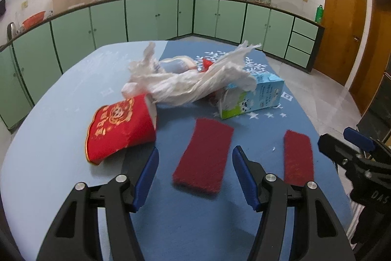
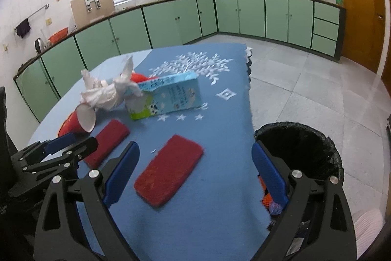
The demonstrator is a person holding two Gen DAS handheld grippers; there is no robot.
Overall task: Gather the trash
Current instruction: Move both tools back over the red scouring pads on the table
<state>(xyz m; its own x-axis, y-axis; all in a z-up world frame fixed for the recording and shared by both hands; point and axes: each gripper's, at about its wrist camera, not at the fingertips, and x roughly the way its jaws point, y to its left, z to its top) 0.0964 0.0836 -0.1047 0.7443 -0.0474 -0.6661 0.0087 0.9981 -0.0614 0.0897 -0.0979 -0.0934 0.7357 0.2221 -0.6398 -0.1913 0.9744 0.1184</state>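
Landmark: milk carton (image 1: 254, 96), lying on its side on the blue table (image 1: 61, 99).
Crumpled white bag (image 1: 193, 80): draped against the carton's left end.
Red paper cup (image 1: 122, 129): tipped over, left of the carton, just beside the bag.
Red scouring pads: one (image 1: 204, 155) in front of the carton, the other (image 1: 298, 158) in front and to the right.
Bin (image 2: 305, 146): black-lined, on the floor right of the carton, past the table edge.
Left gripper (image 1: 194, 175): jaws apart, empty, nearer pad between them.
Right gripper (image 2: 195, 173): jaws wide, nothing held.

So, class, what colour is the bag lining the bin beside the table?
Black; the bin bag shows best in the right wrist view.
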